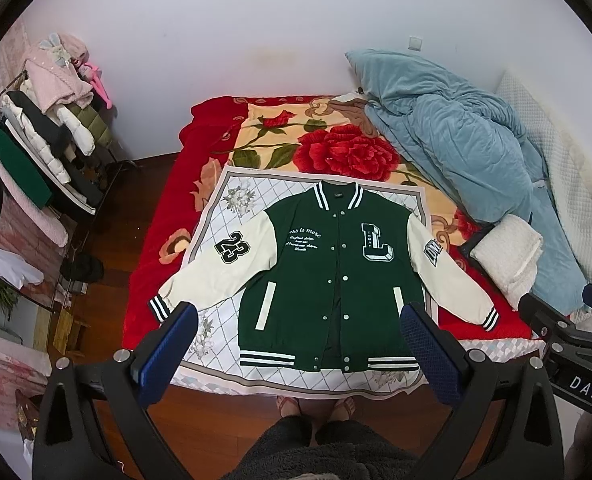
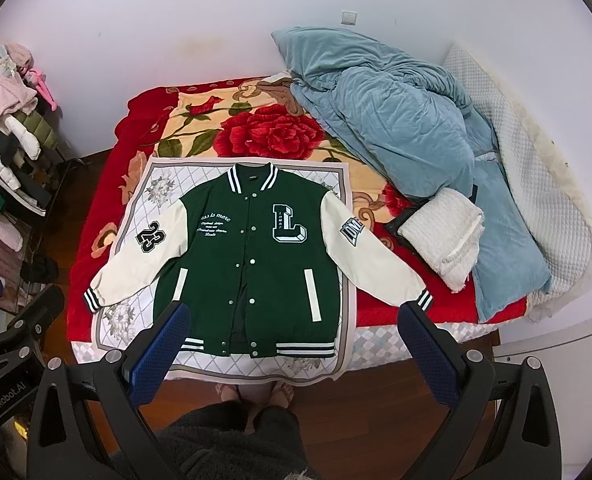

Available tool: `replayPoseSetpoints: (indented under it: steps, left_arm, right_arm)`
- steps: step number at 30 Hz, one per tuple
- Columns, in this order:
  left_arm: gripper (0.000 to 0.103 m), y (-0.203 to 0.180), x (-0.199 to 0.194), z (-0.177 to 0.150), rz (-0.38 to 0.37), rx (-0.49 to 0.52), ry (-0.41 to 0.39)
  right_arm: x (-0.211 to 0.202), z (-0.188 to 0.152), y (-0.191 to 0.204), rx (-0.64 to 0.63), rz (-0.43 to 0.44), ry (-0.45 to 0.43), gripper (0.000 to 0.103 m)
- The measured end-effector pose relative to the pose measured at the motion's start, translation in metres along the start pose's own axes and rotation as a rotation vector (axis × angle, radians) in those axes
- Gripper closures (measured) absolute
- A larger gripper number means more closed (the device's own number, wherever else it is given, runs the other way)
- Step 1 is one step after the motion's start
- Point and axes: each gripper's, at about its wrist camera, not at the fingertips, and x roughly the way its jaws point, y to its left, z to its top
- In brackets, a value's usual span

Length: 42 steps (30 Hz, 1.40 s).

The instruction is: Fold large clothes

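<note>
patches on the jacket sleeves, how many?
2. "23" patch on the sleeve at image left; lettered patch on the sleeve at image right. Sleeve undersides are hidden.

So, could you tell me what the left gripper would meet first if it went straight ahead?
Probably the green jacket, spread flat on the bed: the open left gripper points at its lower front, with nothing between, though depth is unclear.

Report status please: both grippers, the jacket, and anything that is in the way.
Left gripper open, right gripper open, both empty, above the bed edge. Green jacket flat, face up, sleeves spread, unfolded. White folded blanket lies beside the right-hand sleeve.
</note>
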Motion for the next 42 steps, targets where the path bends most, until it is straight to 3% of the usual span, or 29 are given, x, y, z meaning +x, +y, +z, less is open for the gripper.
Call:
replayPoseSetpoints:
  steps: [17,23,32,37,42]
  left_arm:
    - [0.0,-0.006,-0.004,0.006,-0.001,0.0,-0.005]
    - [0.0,-0.011,-0.011,0.037,-0.002,-0.003,-0.008]
    - [0.0,-0.012,-0.007,0.039,-0.004,0.011,-0.01]
    - [0.0,-0.005,0.019,0.036,0.022,0.023,-0.039]
    - [0.0,-0.005,0.068,0.043,0.093,0.07,-0.106]
  right_arm:
    - [-0.006,0.0,-0.002,0.0,0.002,-0.004,0.0]
    - [-0.007,0.002,-0.001,-0.001,0.002,-0.004,0.0]
    - [-0.011,0.004,0.0,0.006,-0.003,-0.003,0.0]
    - [-0.004,0.011,0.002,0.042,-0.01,0.015,0.0]
    - [0.059,0.0,-0.022,0.204,0.044,0.059,0.0]
